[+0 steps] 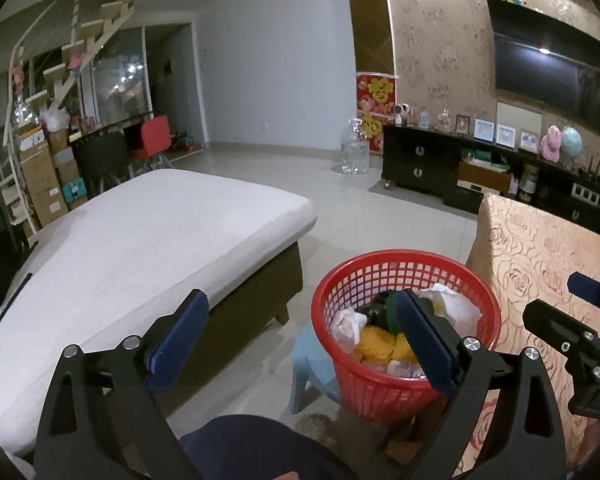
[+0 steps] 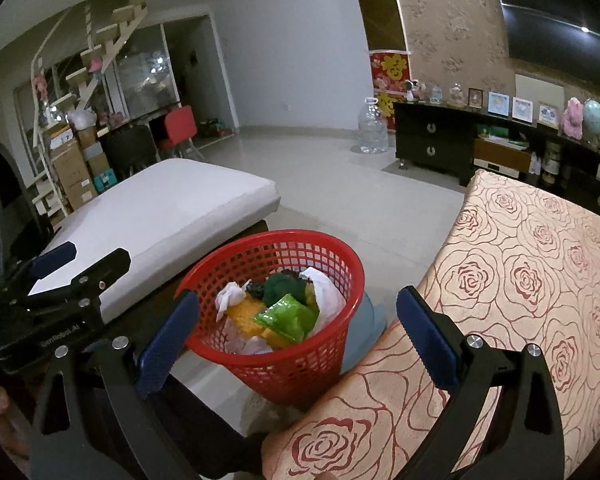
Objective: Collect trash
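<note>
Pale tiled floor (image 2: 340, 184), dim living room, rose-patterned tablecloth (image 2: 520, 280) on my right.

Jaws first. My left gripper (image 1: 300, 344): blue pads spread wide, nothing between them. Its right pad overlaps the basket in that view, but I can't tell whether it touches anything. My right gripper (image 2: 296, 340): also wide, also empty; its right pad sits over the tablecloth edge, its left pad in front of the basket's near rim.

Outward. Red plastic mesh wastebasket (image 2: 228, 268) stands between the white-cushioned low bench (image 2: 172, 208) and the covered table, apparently perched on a pale blue plastic stool (image 1: 312, 356). Contents, heaped well up its height: crumpled white tissue (image 2: 230, 296), yellow knobbly packaging (image 2: 244, 314), shiny green plastic wrapper (image 2: 286, 314) lying uppermost, a dark green lump (image 2: 284, 284) behind it, white plastic bag (image 2: 324, 292) against the far wall.

Trash is thus in the basket; tablecloth and bench show nothing loose from either view. My judgement: collection is near done or done.

Risks from here:
- Basket looks tilted on its perch. A pad catching the rim could tip it and spill the heap.
- Green wrapper rides high and loose; a brush from a jaw could flick it out.
- Right pad close to the cloth: dragging it could pull the cloth askew.
- Both grippers close together near the basket; they could knock each other.
</note>
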`<move>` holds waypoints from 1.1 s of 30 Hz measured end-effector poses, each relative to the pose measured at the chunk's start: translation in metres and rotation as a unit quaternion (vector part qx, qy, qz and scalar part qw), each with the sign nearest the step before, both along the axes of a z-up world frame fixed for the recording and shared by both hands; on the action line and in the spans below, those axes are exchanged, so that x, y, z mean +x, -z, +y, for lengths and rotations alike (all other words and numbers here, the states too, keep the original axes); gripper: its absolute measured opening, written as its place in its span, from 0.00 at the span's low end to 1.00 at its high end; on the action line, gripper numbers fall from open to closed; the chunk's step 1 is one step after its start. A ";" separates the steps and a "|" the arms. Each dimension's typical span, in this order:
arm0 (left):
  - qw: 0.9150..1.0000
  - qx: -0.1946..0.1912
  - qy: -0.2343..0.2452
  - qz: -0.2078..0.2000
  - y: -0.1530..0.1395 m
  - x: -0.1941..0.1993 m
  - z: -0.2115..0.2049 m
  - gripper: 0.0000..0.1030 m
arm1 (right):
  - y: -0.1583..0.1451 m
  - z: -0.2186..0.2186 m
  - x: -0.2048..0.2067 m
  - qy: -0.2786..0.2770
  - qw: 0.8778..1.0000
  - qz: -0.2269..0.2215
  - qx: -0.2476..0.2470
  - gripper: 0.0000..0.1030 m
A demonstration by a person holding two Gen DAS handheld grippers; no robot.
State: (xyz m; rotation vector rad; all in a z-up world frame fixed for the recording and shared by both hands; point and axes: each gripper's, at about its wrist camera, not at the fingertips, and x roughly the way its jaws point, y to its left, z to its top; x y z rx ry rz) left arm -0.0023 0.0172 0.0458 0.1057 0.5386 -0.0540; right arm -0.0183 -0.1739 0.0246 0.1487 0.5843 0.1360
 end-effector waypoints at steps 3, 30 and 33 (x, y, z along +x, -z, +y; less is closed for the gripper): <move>1.000 -0.001 -0.001 0.002 0.000 -0.003 0.000 0.88 | -0.002 0.005 -0.003 -0.003 1.000 -0.004 -0.004 0.93; 1.000 0.005 0.003 0.013 0.011 -0.005 -0.005 0.88 | 0.000 0.005 -0.005 -0.004 1.000 -0.002 -0.010 0.93; 1.000 0.005 0.003 0.014 0.012 -0.005 -0.005 0.88 | 0.000 0.005 -0.005 -0.004 1.000 -0.002 -0.009 0.93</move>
